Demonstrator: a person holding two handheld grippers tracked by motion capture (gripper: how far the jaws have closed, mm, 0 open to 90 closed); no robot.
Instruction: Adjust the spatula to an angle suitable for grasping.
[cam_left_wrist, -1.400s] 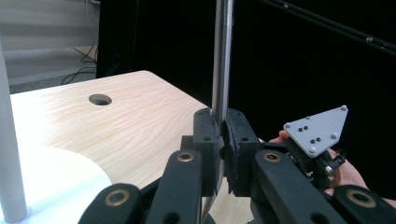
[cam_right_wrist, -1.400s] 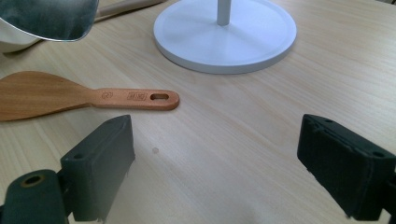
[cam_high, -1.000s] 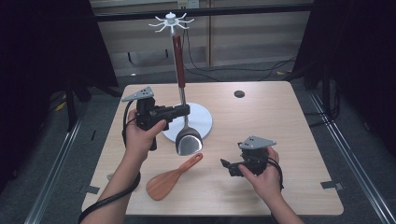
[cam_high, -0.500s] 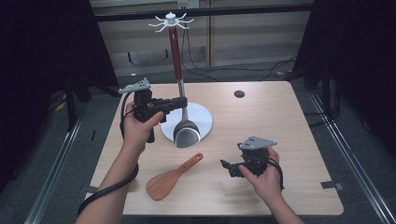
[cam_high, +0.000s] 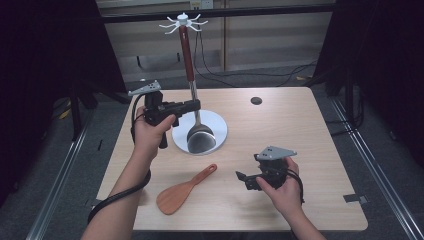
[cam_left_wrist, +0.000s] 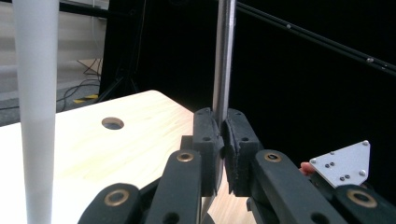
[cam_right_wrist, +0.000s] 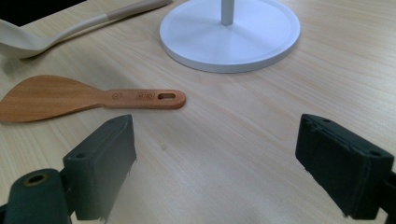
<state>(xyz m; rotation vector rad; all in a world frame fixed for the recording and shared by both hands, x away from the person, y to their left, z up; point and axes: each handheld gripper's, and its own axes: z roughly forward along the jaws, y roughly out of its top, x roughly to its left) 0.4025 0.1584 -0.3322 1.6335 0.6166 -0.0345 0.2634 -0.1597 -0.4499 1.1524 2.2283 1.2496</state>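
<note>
One ladle (cam_high: 199, 134) upright in the left gripper (cam_high: 195, 105), directly under the rack hooks (cam_high: 183, 22).
Jaws clamp its steel shaft; handle points up along the pole, bowl over the white base (cam_high: 217, 127). Right gripper (cam_high: 242, 179) gapes empty on the counter (cam_high: 310, 130).

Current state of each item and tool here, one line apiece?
Ladle: upright, metal shaft clamped in the left tool, bowl over the rack base.
Left tool: shut on the ladle.
Right tool: open, holding nothing.
Spatula: flat on the table, untouched.
Rack: standing.
</note>
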